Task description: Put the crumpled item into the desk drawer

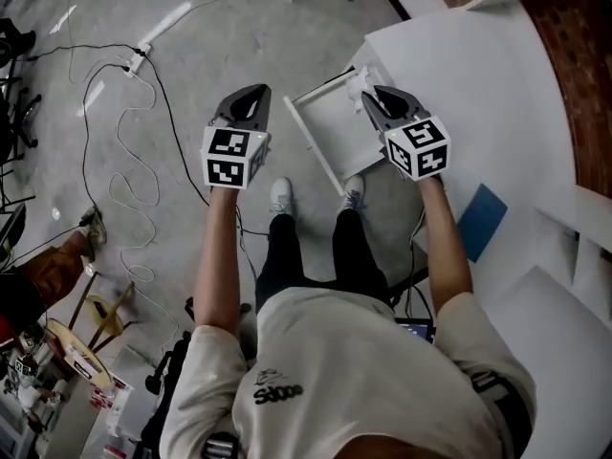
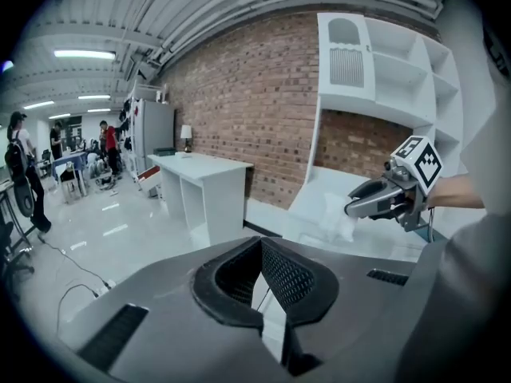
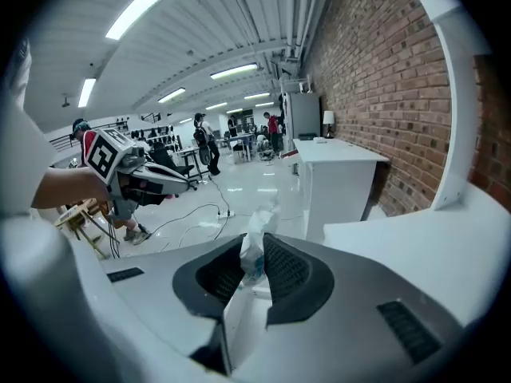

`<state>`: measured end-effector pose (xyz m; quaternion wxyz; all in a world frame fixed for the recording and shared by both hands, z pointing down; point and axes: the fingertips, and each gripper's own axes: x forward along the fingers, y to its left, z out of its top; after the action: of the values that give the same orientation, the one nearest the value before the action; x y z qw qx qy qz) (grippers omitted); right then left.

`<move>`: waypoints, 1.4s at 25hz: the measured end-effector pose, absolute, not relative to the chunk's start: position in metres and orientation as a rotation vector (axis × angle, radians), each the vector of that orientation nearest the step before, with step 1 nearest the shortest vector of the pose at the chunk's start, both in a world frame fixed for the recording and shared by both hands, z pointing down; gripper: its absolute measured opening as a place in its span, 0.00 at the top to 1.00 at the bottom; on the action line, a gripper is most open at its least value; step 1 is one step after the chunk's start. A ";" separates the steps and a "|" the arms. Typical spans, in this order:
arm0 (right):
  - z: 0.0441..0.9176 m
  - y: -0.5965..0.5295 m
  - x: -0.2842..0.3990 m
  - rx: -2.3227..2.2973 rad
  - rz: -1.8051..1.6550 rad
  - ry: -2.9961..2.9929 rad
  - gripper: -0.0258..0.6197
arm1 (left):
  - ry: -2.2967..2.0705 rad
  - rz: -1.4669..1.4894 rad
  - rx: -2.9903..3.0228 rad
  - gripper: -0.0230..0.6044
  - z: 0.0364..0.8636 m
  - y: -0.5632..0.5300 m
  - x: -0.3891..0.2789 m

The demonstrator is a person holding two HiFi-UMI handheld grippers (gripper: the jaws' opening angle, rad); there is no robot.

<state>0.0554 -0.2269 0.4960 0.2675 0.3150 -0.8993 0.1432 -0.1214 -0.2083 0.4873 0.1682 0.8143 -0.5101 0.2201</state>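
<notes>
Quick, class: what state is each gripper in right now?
Left gripper: closed, empty.
Right gripper: closing on the crumpled paper, which is pinched between its pads.

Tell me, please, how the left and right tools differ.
The right tool is closing its jaws on the crumpled item; the left tool has its jaws together, empty. The right tool is by the open drawer; the left tool is over the floor. Both carry marker cubes.
</notes>
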 end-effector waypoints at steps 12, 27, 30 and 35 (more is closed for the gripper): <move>0.658 -0.244 0.043 0.849 0.478 -2.336 0.89 | -1.424 0.602 2.131 0.95 0.629 -0.206 -0.140; 0.849 -0.247 0.048 0.800 0.762 -2.239 0.89 | -1.242 0.702 2.143 0.94 0.766 -0.208 -0.115; 0.886 -0.249 0.052 0.795 0.802 -2.204 0.89 | -1.231 0.697 2.132 0.95 0.793 -0.217 -0.112; 0.941 -0.251 0.048 0.836 0.909 -2.165 0.89 | -1.228 0.630 2.098 0.95 0.829 -0.219 -0.118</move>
<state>0.0484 -0.2508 0.9406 0.3188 0.3181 -0.8233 0.3457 -0.1178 -0.2192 0.8286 0.3097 0.7943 -0.4650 0.2386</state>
